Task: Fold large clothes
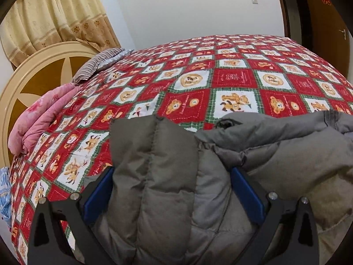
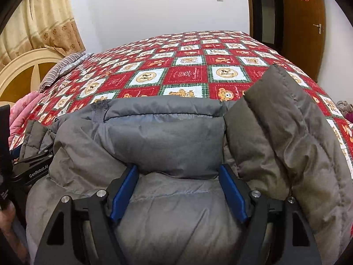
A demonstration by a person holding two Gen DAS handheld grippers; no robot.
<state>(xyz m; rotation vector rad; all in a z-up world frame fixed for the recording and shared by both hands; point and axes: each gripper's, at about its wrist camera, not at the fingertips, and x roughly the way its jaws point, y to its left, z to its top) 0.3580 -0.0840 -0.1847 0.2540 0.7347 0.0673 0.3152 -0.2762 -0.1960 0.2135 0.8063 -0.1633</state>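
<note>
A grey puffer jacket [image 1: 275,154] lies bunched at the near edge of the bed. In the left wrist view my left gripper [image 1: 172,172] is shut on a thick quilted fold of it, which fills the gap between the blue pads [image 1: 99,190]. In the right wrist view my right gripper [image 2: 177,167] has the jacket's [image 2: 163,132] padded body between its wide-set blue pads [image 2: 231,187], which touch it on both sides. The collar fold lies over the tips. A sleeve [image 2: 286,121] drapes to the right. The left gripper [image 2: 37,161] shows at the left edge.
The bed carries a red, white and green bear-patterned quilt [image 1: 220,77] that stretches away beyond the jacket. A pink folded blanket [image 1: 44,119] and a striped pillow [image 1: 99,64] lie by the round headboard [image 1: 44,70] on the left. A brown door [image 2: 304,33] stands at the far right.
</note>
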